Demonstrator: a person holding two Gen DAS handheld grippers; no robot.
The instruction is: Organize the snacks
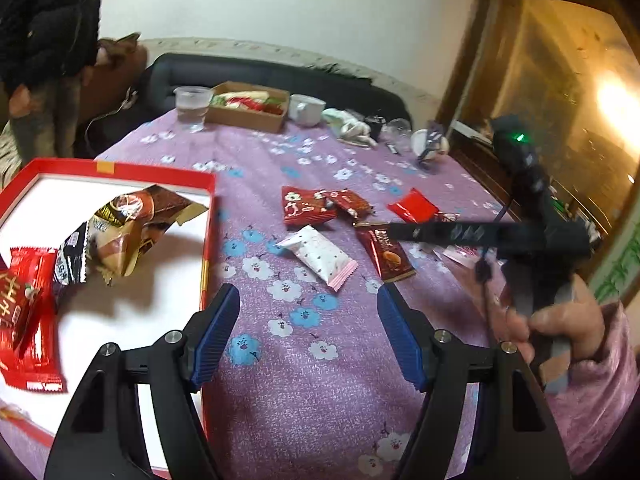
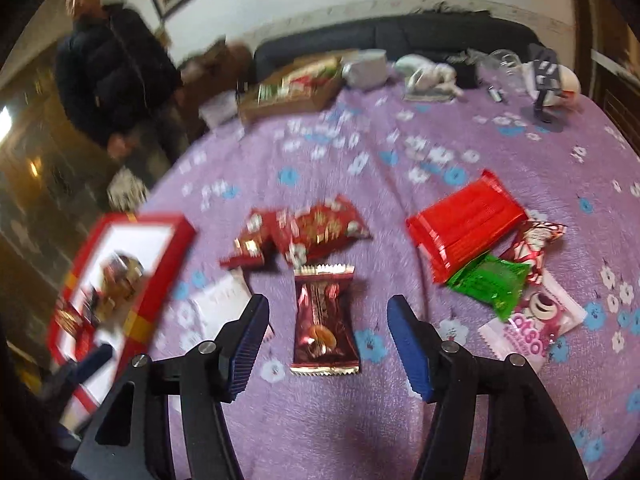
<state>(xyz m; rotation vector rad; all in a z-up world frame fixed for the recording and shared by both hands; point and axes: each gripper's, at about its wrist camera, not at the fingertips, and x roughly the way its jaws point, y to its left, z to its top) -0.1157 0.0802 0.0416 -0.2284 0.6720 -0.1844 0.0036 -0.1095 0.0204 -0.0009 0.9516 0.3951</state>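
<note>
Mid-sort at a table under a purple flowered cloth [image 2: 320,420]: the red box [image 1: 120,170] w/ its white floor sat at the cloth's near-left side and already held a few packets, incl. a crumpled gold-brown wrapper [image 1: 132,232] and red bars [image 1: 28,312]. The rest of the snacks lay loose on the cloth to the right of the box. The right gripper [image 2: 328,332] hovered low w/ jaws spread wide, nothing between the pads, lined up on a dark-red cookie packet [image 2: 325,320] lying lengthwise in the gap; whether the pads touched it couldn't be told from the blurred frame. The left gripper [image 1: 308,332] hung over bare cloth just right of the box's edge, jaws likewise spread and empty, w/ a white-pink packet [image 1: 320,256] a little beyond its tips. Further right of the box sat two dark-red packets [image 2: 304,236], a flat red packet [image 2: 464,220], a green one [image 2: 492,284] and a pink-white one [image 2: 536,320] in a loose heap. Judged step: picking up the next loose snack, prob. the cookie packet. The next move likely called for lowering the right jaws astride the packet's long sides, closing gently so the foil didn't slip or crush, then carrying it left to the box. At the cloth's far side stood a cardboard box [image 1: 250,106] and a plastic cup [image 1: 193,106].
</note>
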